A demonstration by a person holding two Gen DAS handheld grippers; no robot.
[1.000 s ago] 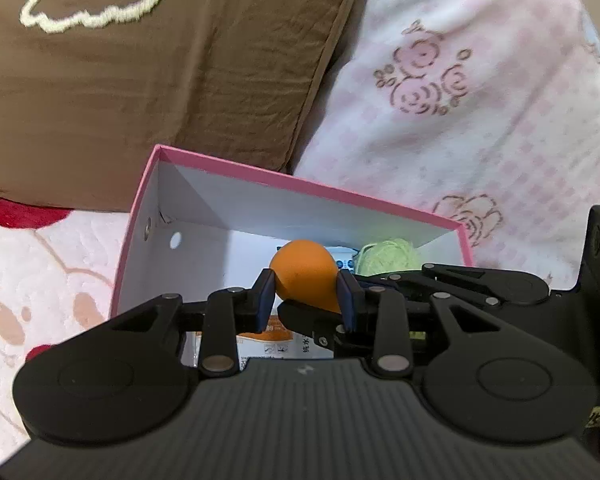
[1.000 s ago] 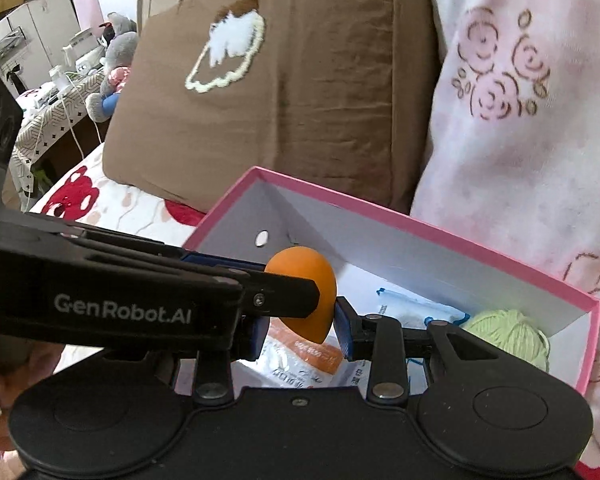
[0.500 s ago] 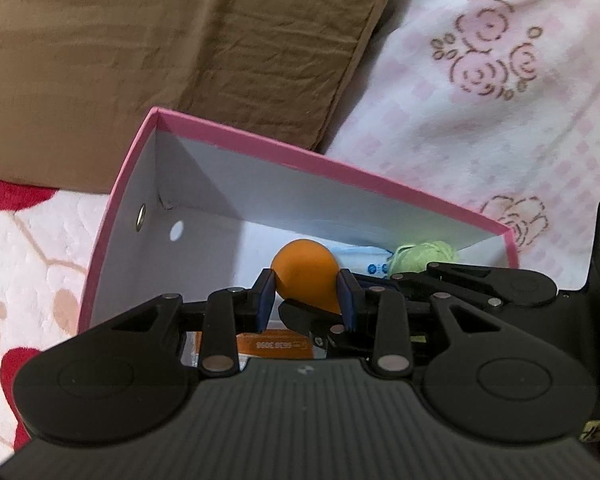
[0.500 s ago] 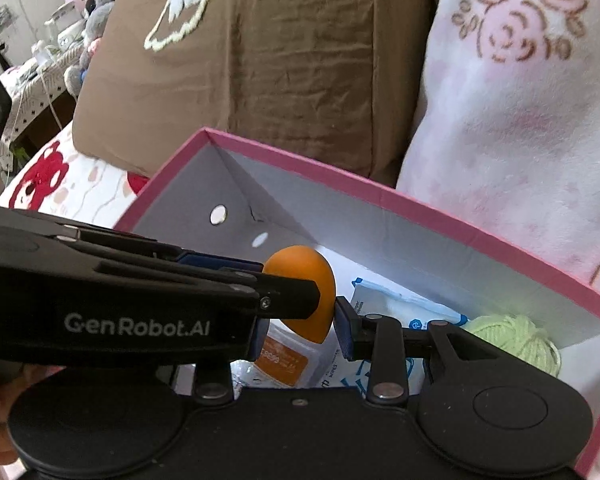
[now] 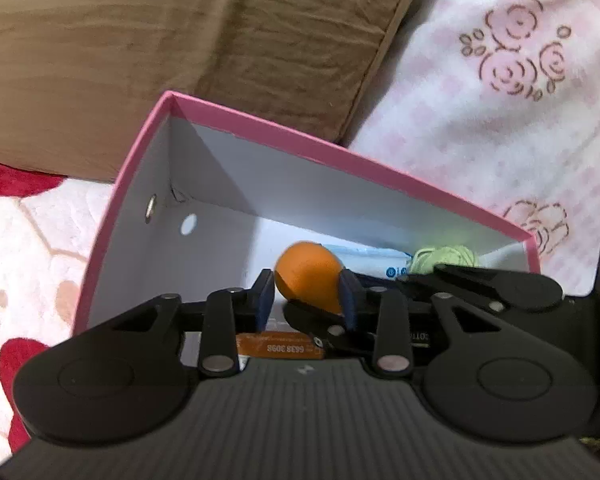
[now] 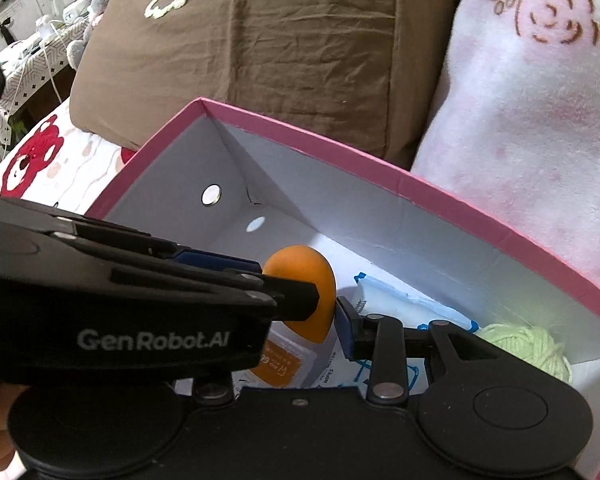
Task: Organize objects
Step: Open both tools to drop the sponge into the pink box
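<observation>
Both claws have pushed closer over the pink-rimmed white cardboard box [image 5: 236, 196], whose far wall now fills more of each view than a second ago. At 12 o'clock of the left claw [image 5: 306, 300] sits the orange egg-shaped sponge [image 5: 308, 280], pinched between its blue pads above the box floor; the right claw [image 6: 332, 312] stands alongside, its spread hidden by the left one. At 3 o'clock in the box lies a pale green yarn ball [image 6: 528, 344], with white wipe packets [image 6: 400, 304] underneath.
</observation>
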